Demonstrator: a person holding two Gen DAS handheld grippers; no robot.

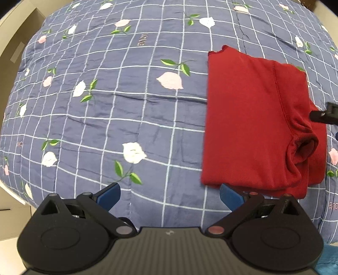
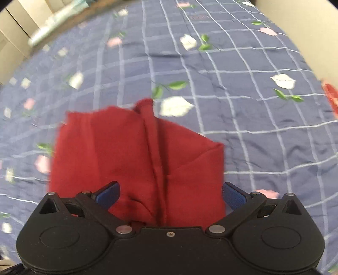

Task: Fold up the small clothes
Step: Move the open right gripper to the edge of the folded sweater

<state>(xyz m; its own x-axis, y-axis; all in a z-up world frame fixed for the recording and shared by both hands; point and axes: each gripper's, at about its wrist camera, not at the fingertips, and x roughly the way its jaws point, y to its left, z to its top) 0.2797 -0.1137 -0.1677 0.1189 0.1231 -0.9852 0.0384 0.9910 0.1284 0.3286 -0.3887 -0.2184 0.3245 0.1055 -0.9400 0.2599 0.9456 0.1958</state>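
A small dark red garment (image 1: 253, 118) lies folded into a compact rectangle on the blue flowered quilt (image 1: 126, 105), right of centre in the left wrist view. My left gripper (image 1: 170, 195) is open and empty, hovering over the quilt with its right finger beside the garment's near edge. A black part of the right gripper (image 1: 325, 115) touches or hovers at the garment's right side. In the right wrist view the red garment (image 2: 137, 160) lies just ahead of my right gripper (image 2: 171, 193), which is open with the fabric between and below its spread blue fingers, gripping nothing.
The quilt (image 2: 253, 105) covers nearly the whole surface in both views. Pale cupboards or boxes (image 1: 19, 44) stand beyond its left edge. A red object (image 2: 331, 97) sits at the quilt's right edge in the right wrist view. Light teal cloth (image 2: 59, 19) lies at the far left.
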